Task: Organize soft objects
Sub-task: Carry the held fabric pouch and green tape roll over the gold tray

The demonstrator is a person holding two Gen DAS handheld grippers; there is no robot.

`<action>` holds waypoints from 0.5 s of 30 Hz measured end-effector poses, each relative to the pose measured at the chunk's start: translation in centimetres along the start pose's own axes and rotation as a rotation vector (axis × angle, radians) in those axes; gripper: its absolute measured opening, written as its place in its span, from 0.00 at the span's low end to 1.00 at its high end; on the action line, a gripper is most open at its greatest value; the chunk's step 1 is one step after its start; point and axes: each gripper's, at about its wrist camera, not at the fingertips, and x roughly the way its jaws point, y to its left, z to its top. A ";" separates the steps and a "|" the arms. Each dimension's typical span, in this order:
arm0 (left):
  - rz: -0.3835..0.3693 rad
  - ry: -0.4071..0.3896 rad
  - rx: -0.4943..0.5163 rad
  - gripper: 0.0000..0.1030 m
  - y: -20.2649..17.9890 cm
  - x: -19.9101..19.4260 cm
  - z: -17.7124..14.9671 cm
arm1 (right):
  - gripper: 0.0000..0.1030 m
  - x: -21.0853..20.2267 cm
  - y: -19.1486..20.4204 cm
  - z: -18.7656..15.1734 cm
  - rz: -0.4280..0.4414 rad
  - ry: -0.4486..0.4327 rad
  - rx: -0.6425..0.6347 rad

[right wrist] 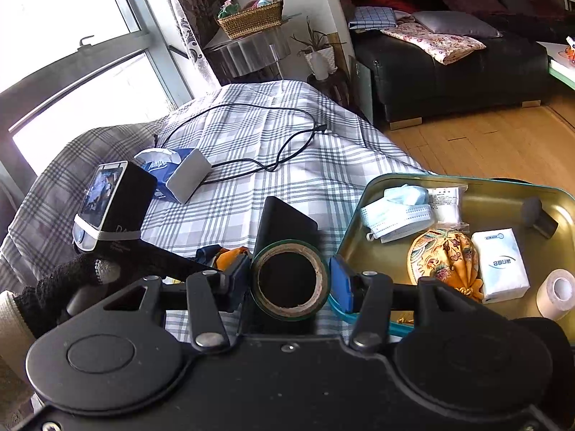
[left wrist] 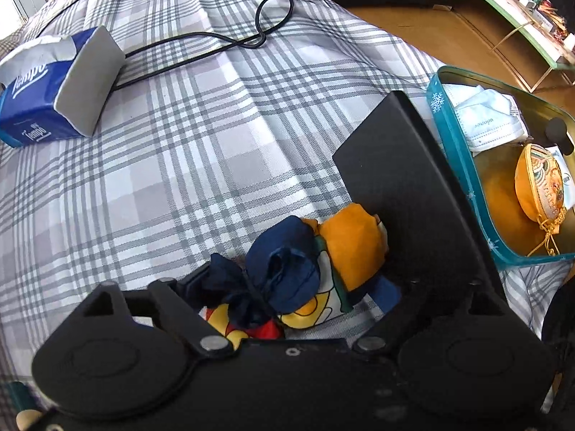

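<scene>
While the left gripper (left wrist: 287, 280) points steeply down with its jaws spread wide, a bundled multicoloured cloth (left wrist: 305, 269) in navy, orange, yellow and red lies between them on the plaid bedcover (left wrist: 201, 151); the visible finger (left wrist: 402, 179) stands just beside the bundle, and no pad is seen pressing on it. The right gripper (right wrist: 290, 280) has its jaws closed part-way on a roll of dark green tape (right wrist: 291, 280), with the blue pads (right wrist: 341, 285) against its sides. The roll is held just beside the near rim of a teal tin tray (right wrist: 503, 194) resting on the bedcover. Inside the tray are a pale blue face mask (right wrist: 399, 212), an embroidered orange pouch (right wrist: 445, 255), a white tissue pack (right wrist: 503, 264) and a white tape roll (right wrist: 559, 292). Further off on the bedcover lie a blue Tempo tissue pack (left wrist: 39, 89) and a looped black cable (left wrist: 222, 36). A black-gloved hand (right wrist: 68, 283) grips the left gripper's handle.
</scene>
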 end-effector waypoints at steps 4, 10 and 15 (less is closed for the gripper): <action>-0.001 -0.016 -0.006 0.86 0.0 0.0 -0.1 | 0.48 0.2 -0.2 0.3 -0.008 -0.004 0.009; -0.037 -0.056 -0.124 0.65 1.9 -1.3 -1.3 | 0.48 0.3 -0.2 0.8 -0.014 -0.008 0.022; -0.034 -0.049 -0.261 0.58 3.2 -2.8 -2.2 | 0.48 -0.7 -0.3 1.3 -0.016 -0.018 0.044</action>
